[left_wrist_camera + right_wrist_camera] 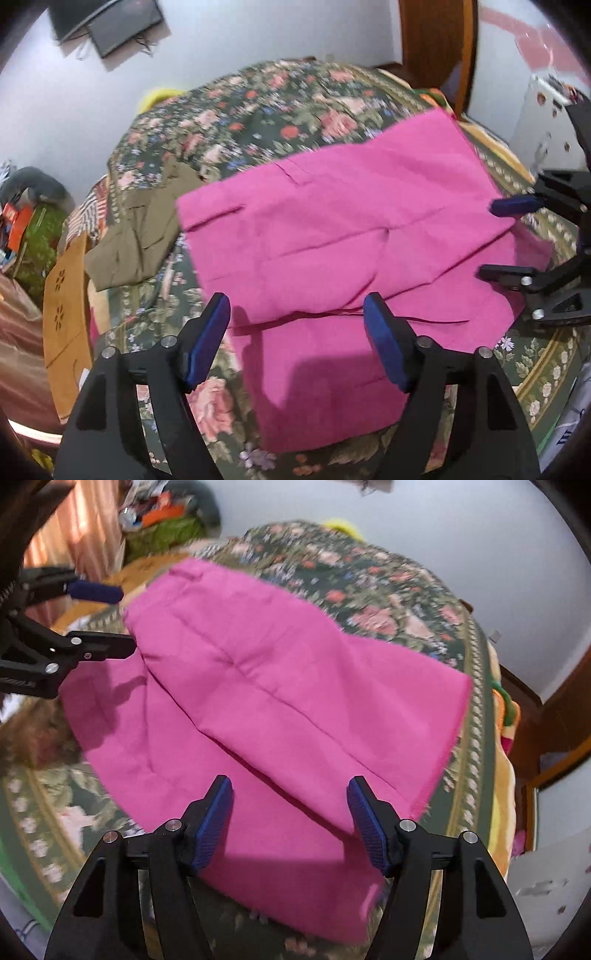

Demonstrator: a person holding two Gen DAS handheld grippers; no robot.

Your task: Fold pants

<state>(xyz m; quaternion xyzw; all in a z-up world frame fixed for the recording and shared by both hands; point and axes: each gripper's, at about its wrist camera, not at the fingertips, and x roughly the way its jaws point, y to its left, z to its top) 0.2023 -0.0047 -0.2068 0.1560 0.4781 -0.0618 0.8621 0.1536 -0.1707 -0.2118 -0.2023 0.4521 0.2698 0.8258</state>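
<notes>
I am hovering my left gripper [295,321] and right gripper [290,801] over the pink pants [351,229], lying folded on the floral bed [258,107]; both fingers are spread wide, gripping nothing.

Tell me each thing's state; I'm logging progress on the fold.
pink pants: folded over on themselves, lying flat on the floral bedspread, held by neither gripper.
left gripper: open, above the pants.
right gripper: open, above the pants.
olive garment: crumpled beside the pants.
</notes>
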